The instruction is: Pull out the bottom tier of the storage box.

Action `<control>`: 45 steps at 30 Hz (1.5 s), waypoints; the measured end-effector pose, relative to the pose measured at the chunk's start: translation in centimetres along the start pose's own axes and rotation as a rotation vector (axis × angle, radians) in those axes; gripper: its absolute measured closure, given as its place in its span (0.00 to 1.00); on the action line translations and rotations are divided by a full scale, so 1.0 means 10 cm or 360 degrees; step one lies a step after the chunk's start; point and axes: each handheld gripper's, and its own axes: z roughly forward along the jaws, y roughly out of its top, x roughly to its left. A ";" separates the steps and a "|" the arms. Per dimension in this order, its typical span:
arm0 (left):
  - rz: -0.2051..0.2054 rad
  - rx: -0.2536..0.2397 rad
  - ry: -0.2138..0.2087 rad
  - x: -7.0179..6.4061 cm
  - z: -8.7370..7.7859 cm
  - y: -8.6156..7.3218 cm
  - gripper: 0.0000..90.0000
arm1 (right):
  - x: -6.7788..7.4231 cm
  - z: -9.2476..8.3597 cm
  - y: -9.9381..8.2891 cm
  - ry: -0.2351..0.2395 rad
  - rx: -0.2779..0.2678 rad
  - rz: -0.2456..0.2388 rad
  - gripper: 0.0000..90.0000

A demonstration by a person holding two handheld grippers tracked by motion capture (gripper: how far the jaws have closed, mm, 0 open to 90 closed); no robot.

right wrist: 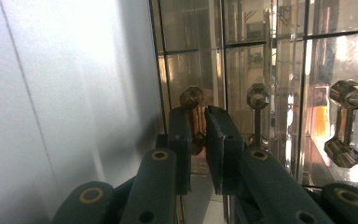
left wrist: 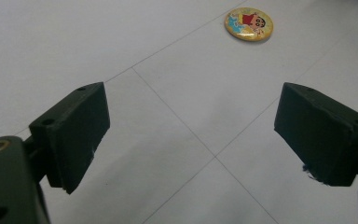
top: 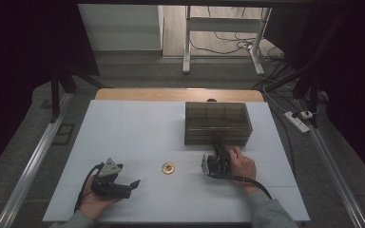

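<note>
Right now my right gripper (right wrist: 198, 121) is clenched on a drawer handle (right wrist: 192, 100) at the front of the brown box (top: 217, 121), while my left gripper (left wrist: 191, 135) rests released, near the badge (left wrist: 249, 24).

The left tongs (left wrist: 193, 140) stand wide apart above the white counter (left wrist: 121, 46), with nothing between the jaws. Far off and to the right lies a round cartoon badge (left wrist: 248, 24), flat on the counter.

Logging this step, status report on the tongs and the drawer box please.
Right tongs shut on drawer handle of drawer box. Left tongs open. Badge lies apart.
</note>
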 end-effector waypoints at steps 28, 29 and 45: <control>-0.0001 -0.0002 0.0006 0.00 -0.01 0.00 0.12 | 0.06 -0.11 -0.02 0.0031 -0.0045 0.0001 0.87; -0.0001 -0.0002 0.0005 0.00 -0.01 0.00 0.12 | 0.05 -0.12 -0.03 0.0046 -0.0051 0.0010 0.84; 0.0001 0.0001 0.0007 0.00 0.00 0.00 0.12 | -0.13 -0.22 -0.12 0.0341 -0.0189 0.0438 0.55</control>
